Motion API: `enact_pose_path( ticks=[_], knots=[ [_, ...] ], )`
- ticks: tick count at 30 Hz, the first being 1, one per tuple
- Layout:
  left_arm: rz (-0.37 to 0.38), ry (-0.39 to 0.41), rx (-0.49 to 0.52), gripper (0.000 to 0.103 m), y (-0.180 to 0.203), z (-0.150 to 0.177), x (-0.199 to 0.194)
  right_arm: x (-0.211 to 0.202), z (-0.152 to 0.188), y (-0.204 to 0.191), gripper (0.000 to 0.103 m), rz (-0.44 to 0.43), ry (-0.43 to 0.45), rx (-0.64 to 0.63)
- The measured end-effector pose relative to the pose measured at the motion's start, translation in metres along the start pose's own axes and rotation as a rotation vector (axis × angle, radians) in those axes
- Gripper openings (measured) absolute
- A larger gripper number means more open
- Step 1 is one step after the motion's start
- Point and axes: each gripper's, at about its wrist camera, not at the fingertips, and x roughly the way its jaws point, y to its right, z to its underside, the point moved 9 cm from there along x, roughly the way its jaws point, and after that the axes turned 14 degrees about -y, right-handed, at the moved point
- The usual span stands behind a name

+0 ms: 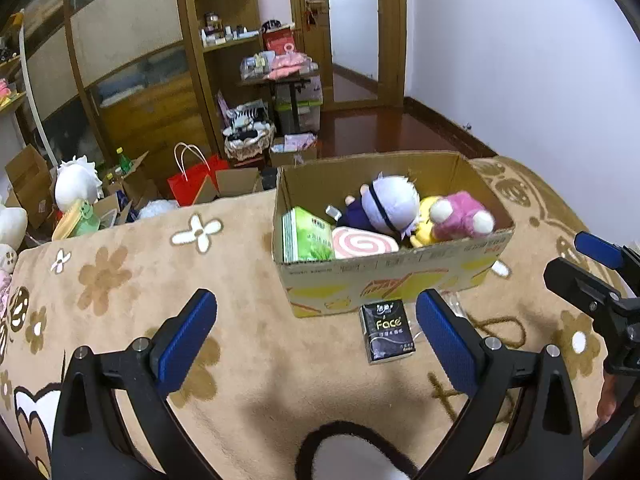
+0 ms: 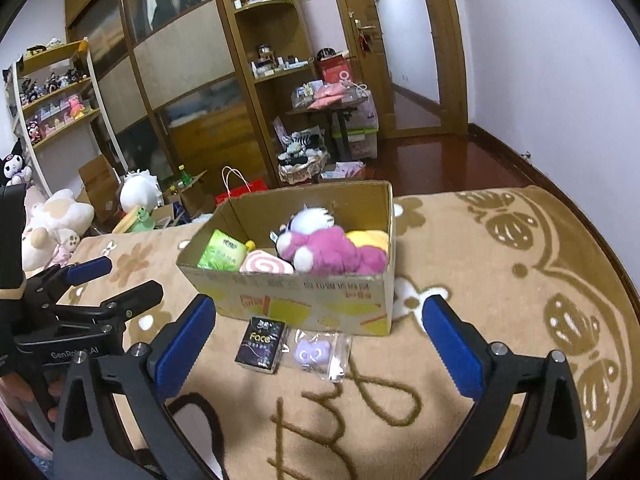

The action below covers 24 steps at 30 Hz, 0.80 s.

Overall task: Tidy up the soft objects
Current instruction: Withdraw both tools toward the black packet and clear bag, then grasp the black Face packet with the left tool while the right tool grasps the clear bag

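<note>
Black tissue pack (image 2: 261,345) lies ahead between wide-open right tool (image 2: 318,334) fingers, untouched.

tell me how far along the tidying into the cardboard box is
Mostly done, it seems: the cardboard box already holds a pink plush, a white-haired doll, a yellow plush, a swirl cushion and a green tissue pack. Nothing is in hand: the left gripper and right gripper are both open and empty. Left on the blanket: the black tissue pack and a bagged purple toy.
</note>
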Motion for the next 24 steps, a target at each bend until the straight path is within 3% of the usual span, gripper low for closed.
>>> enact_pose_path(
  ticks=[9,24],
  knots=[
    [-0.021,-0.099,0.002,0.099,-0.001,-0.001,0.037,0.036,0.014,0.002,0.103,0.013,-0.057,-0.005],
    [0.062,-0.233,0.034,0.099,0.019,-0.008,0.093,0.096,0.029,0.007,0.103,0.027,-0.160,-0.020]
  ],
)
